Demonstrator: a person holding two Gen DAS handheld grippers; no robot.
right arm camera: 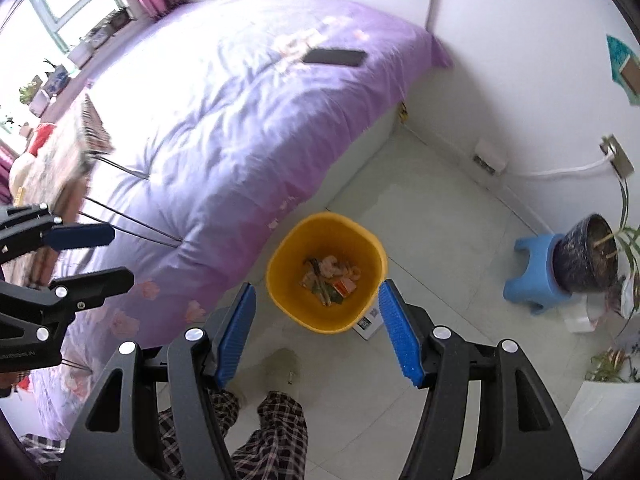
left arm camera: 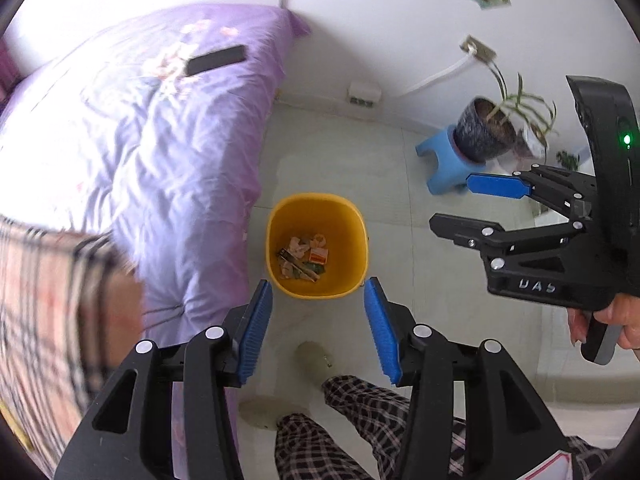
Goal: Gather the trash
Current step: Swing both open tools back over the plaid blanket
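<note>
Left gripper (left arm camera: 318,328) and right gripper (right arm camera: 318,334): both wide open, empty | yellow bin (right arm camera: 326,272) on floor just right of purple bed (right arm camera: 224,128), wrappers (right arm camera: 330,276) inside | you seek trash, approach squarely.

Hanging wide apart and empty above a yellow bin (right arm camera: 326,276): left gripper (left arm camera: 318,326) and right gripper (right arm camera: 318,330), open floor (right arm camera: 432,240) spreading toward 3 o'clock. Crowding the bin's 9 o'clock side: a purple quilt (right arm camera: 224,152) draping off the bed, nearly touching the rim. Standing well clear at 3 o'clock: a blue stool (right arm camera: 534,270) bearing a plant pot (right arm camera: 586,256). Blocking 6 o'clock: plaid-trousered legs (right arm camera: 276,436).
</note>
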